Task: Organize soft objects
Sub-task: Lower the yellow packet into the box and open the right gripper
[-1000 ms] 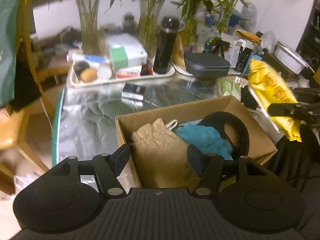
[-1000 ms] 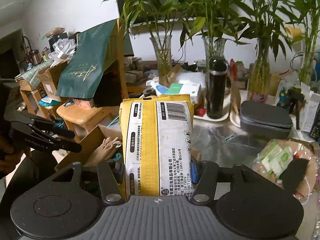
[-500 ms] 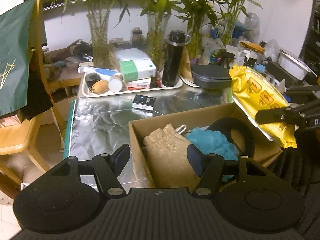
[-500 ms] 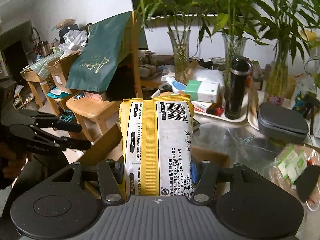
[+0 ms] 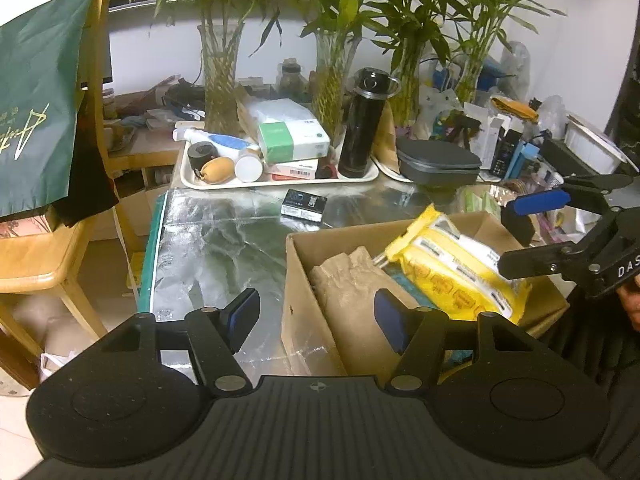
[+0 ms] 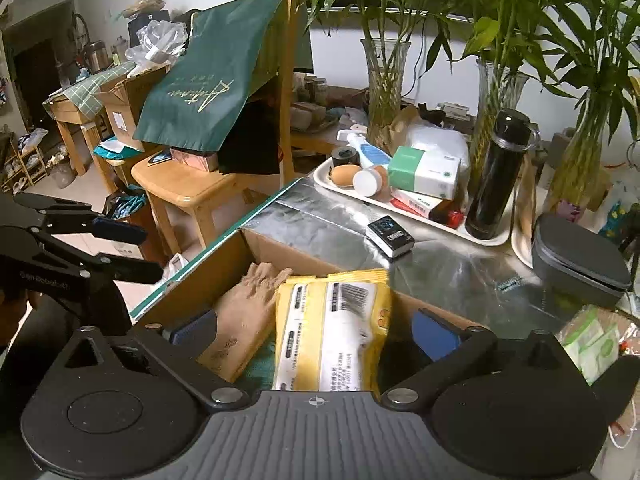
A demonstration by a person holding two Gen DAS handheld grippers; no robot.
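Note:
A yellow soft pack [image 5: 452, 276] [image 6: 330, 332] lies tilted in the cardboard box [image 5: 298, 264] [image 6: 256, 242], on top of a tan cloth bag [image 5: 352, 280] [image 6: 248, 312] and a teal item. My right gripper [image 6: 316, 332] [image 5: 520, 232] is open just above the box, its jaws spread on either side of the pack and not gripping it. My left gripper [image 5: 316, 312] is open and empty at the box's near left corner; it also shows in the right wrist view [image 6: 120, 248].
A white tray [image 5: 192, 182] with bottles, a tissue box and a black flask [image 5: 366, 120] stands at the back. A small black box [image 5: 303, 205] lies on the foil table top [image 5: 224, 248]. A grey case [image 5: 438, 162], vases and a wooden chair [image 5: 44, 256] surround it.
My right gripper has swung over the box, lowered and opened; the yellow pack it held now lies in the box. My left gripper stayed open, drawing back slightly.

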